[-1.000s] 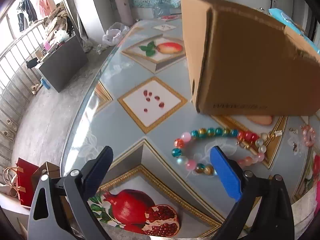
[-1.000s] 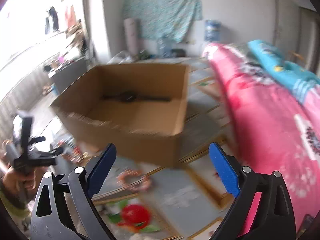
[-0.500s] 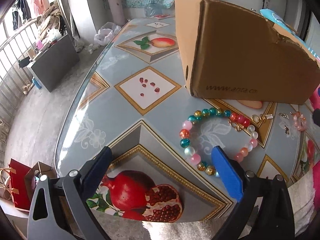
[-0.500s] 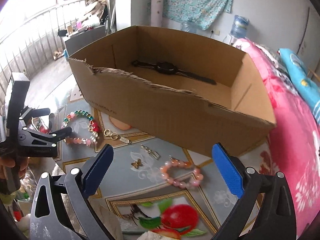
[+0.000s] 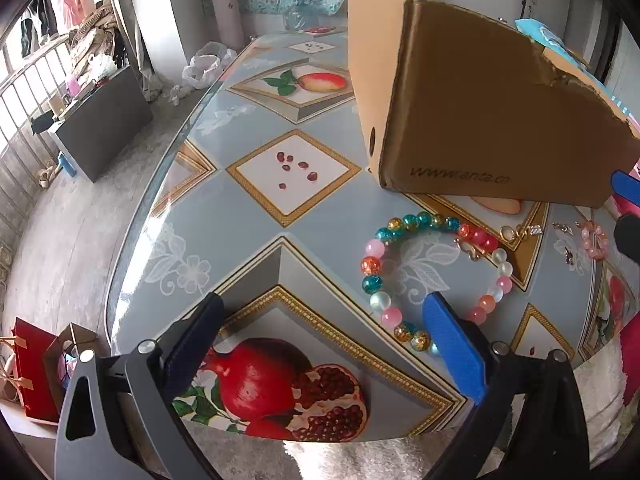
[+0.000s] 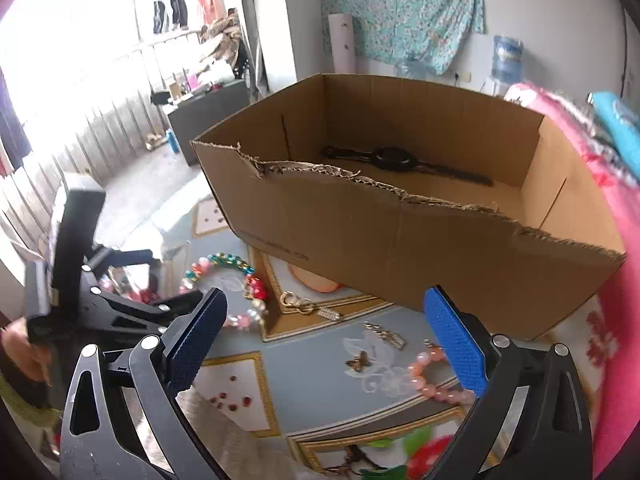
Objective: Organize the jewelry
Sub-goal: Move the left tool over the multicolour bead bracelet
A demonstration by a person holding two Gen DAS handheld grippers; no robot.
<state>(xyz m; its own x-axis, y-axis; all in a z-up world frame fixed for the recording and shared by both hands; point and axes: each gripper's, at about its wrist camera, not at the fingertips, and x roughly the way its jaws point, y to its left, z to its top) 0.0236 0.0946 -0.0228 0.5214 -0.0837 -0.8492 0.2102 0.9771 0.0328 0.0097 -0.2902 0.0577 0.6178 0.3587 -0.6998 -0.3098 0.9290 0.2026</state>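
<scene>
Left gripper (image 5: 324, 332): jaws spread wide, nothing held between them. It is poised over the near part of the table (image 5: 224, 216), above a printed pomegranate (image 5: 280, 392). Its blue right pad sits in front of the near arc of a multicoloured bead bracelet (image 5: 432, 276); contact cannot be judged.

Right gripper (image 6: 326, 330): jaws equally wide apart, nothing grasped. Between its pads, on the table, a small butterfly charm (image 6: 359, 361) is seen, with a pale strip-shaped trinket (image 6: 386, 334) just beyond it. A pink bead bracelet (image 6: 432, 376) lies partly behind the right pad.

Farther out in the right wrist view, a gold clasp piece (image 6: 304, 306) is noted near the corner of a gold-framed print, between the two bracelets. The multicoloured bracelet lies to the left, close to the left gripper, which appears blurred at the left edge.

Beyond the jewelry a torn-edged cardboard box (image 6: 420, 248) stands on the table, open at the top. A black wristwatch (image 6: 394, 158) lies flat on its floor near the far wall. Pink bedding (image 6: 616, 216) is seen to the right of the box.
</scene>
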